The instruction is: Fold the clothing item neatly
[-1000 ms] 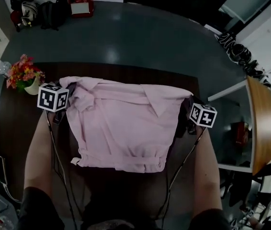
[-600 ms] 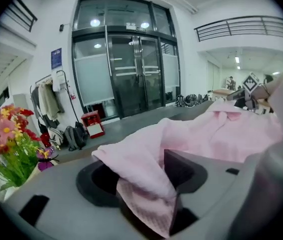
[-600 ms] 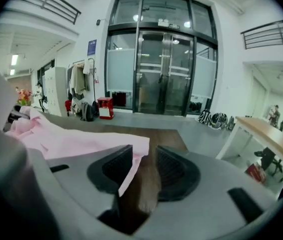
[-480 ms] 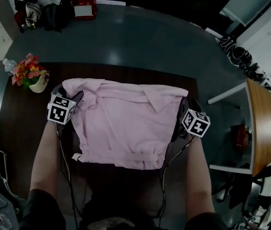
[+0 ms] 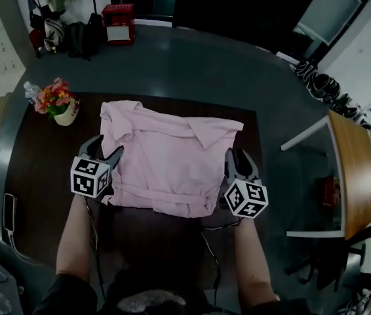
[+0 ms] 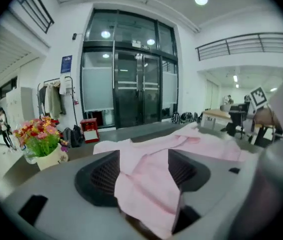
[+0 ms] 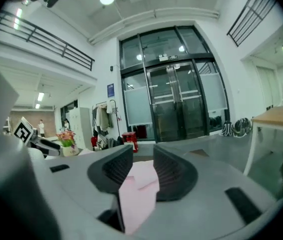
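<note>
A pale pink garment (image 5: 172, 159) lies folded and spread on the dark table (image 5: 35, 163), collar side away from me. My left gripper (image 5: 103, 151) sits at the garment's left edge near its near corner. Its jaws have just been opening and stand wide, with loose pink cloth (image 6: 146, 184) draped between them and not pinched. My right gripper (image 5: 239, 159) is at the garment's right edge. Its jaws have also just been opening, and a flap of pink cloth (image 7: 139, 189) lies in the narrower gap, free of the ribbed pads.
A flower pot (image 5: 59, 104) and a clear bottle (image 5: 32, 90) stand at the table's far left corner. A phone on a cable (image 5: 8, 207) lies at the left edge. A wooden desk (image 5: 356, 169) is to the right, a red box (image 5: 118, 22) and bags (image 5: 74, 38) on the floor beyond.
Both grippers have pulled back toward me from the garment's far corners to its sides near the hem. Their jaws, together before, now stand apart. The garment stays flat on the table.
</note>
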Tool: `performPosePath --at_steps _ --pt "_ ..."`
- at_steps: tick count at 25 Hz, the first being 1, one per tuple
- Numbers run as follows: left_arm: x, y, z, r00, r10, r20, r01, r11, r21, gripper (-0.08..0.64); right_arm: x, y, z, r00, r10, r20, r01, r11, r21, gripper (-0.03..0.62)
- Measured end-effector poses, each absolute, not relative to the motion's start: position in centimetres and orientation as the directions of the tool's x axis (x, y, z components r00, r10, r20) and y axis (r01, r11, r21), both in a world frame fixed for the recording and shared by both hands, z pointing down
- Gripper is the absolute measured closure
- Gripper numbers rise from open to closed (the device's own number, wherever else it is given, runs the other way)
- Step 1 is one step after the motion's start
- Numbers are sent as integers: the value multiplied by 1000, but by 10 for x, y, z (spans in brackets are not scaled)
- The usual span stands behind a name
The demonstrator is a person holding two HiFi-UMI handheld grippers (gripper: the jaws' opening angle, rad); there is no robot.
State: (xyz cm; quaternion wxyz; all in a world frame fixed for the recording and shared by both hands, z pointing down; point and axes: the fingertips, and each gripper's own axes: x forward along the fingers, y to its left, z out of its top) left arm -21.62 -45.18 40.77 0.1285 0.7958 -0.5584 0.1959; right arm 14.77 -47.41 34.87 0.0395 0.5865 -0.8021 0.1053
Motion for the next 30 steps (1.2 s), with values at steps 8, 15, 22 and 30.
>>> performPosePath --at_steps 8,15,22,30 --pt "-94 -329 315 433 -869 239 -900 -430 67 389 119 -357 291 -429 -903 26 -875 408 -259 540" --pt "-50 -239 267 425 -900 92 -905 -426 18 549 105 -287 247 -487 -861 -144 -836 508 -209 597" --pt "-33 -183 249 427 -904 31 -904 -426 22 549 111 -233 241 -480 -861 -169 -838 506 -203 600" --pt "-10 -126 269 520 -854 22 -850 -516 104 549 113 -174 263 -445 -889 -108 -867 458 -194 600"
